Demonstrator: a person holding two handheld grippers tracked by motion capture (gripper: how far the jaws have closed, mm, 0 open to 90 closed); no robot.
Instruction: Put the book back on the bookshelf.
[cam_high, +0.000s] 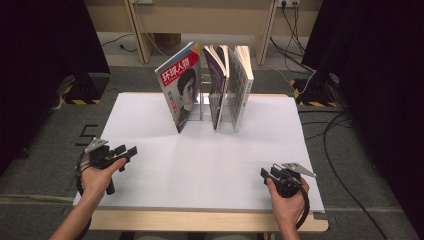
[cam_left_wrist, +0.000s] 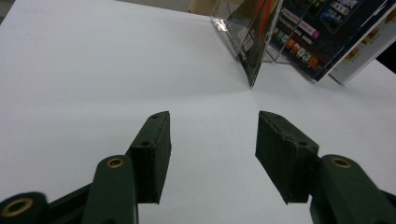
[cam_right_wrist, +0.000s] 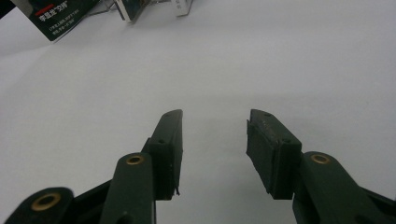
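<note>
Three magazines stand upright in a clear rack (cam_high: 204, 102) at the far middle of the white table (cam_high: 210, 165). The left magazine (cam_high: 181, 90) has a red title and a face on its cover; a dark one (cam_high: 217, 85) and a pale one (cam_high: 241, 87) stand to its right. My left gripper (cam_high: 128, 152) rests low at the table's near left, open, nothing between its jaws (cam_left_wrist: 212, 135). At the near right, my right gripper (cam_high: 265, 173) is open and empty too (cam_right_wrist: 214, 135). The left gripper view shows the rack (cam_left_wrist: 233, 28) and magazine covers (cam_left_wrist: 308, 37) ahead.
Black curtains hang at both sides. Cables (cam_high: 335, 145) lie on the grey floor right of the table. A wooden frame (cam_high: 200, 20) stands behind the table. The wooden front edge (cam_high: 200, 220) of the table runs along the bottom.
</note>
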